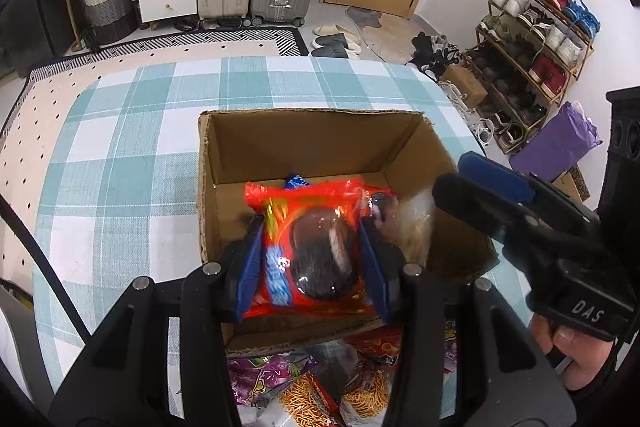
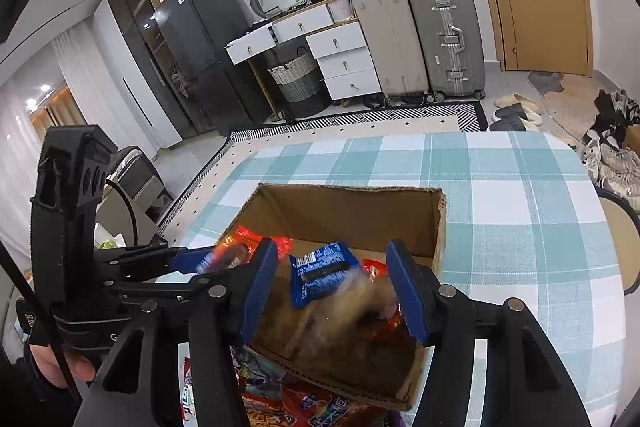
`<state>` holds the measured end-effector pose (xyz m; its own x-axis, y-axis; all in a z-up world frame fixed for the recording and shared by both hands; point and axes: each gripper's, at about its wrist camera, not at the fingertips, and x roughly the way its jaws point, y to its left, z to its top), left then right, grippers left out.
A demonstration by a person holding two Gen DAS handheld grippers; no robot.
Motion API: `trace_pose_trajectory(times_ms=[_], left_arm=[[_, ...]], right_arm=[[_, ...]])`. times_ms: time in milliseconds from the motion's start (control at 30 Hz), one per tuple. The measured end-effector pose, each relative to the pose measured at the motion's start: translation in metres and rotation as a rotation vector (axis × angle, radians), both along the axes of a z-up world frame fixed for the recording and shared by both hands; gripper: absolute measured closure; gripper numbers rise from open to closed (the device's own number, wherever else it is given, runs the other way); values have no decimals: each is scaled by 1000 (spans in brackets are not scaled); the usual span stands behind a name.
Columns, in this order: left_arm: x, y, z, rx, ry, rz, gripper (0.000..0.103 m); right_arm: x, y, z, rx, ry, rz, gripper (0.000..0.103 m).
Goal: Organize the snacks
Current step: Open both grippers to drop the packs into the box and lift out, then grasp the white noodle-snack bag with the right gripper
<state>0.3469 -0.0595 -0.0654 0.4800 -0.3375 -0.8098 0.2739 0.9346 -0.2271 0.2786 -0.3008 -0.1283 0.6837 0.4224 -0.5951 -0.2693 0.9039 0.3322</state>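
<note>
- The left claw (image 1: 310, 255) is clamped on a red snack packet (image 1: 308, 247); its blue pads (image 1: 250, 269) press both long sides of the packet, which shows a dark round biscuit on its front.
- That packet hangs over the near half of an open cardboard box (image 1: 320, 143), inside its walls and tilted towards the camera.
- The box stands on a bench (image 1: 120, 147) covered with a teal and white checked cloth.
- The right claw (image 2: 334, 291) reaches over the near right part of the same box, with a clear bag of brownish snacks (image 2: 344, 311) between its blue pads (image 2: 404, 287).
- The bag is blurred, and I cannot tell whether the pads of the right claw press on it or stand just apart from it.
- A blue snack packet (image 2: 324, 273) lies in the box beyond the clear bag, with a bit of red wrapper (image 2: 374, 265) just beside it.
- More snack packets (image 1: 312, 387) lie heaped on the bench against the near wall of the box, among them purple ones and bags of thin orange sticks.
- A person's hand (image 1: 568, 351) grips the handle of the right claw at the right edge of the left wrist view.
</note>
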Motion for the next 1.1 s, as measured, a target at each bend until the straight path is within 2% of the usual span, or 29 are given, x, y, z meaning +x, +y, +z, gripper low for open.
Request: trace_pose_trajectory(times_ms=[167,333,433,533,600,767,867,1000,1100], left_arm=[[-2,4,3,-1,3,1,60],[-16,17,14,-17,-17,26,60],[-33,25,22,-26,-45,40,59],[-55,33,33,-30,-81,66,50],[-73,41,43,-31,-123,108,39],[-117,56,66,-60,-194,123,35],[-146,68,80,-107,-225,137,23],[-185,81,96,-130,-297,147,21],[-212,88,102,-138,-311,161,19]], right_arm=[[-6,2,7,-4,-15,4,45],[-28,-7,19,18,-49,-17,44],[-47,-12,26,23,-77,-20,39],[-72,-17,32,35,-115,-25,35],[-89,-19,36,40,-139,-29,33],[-133,-19,46,48,-184,-27,23],[-160,-17,50,56,-214,-26,20],[-192,-13,53,56,-249,-23,16],[-215,-12,54,62,-275,-27,13]])
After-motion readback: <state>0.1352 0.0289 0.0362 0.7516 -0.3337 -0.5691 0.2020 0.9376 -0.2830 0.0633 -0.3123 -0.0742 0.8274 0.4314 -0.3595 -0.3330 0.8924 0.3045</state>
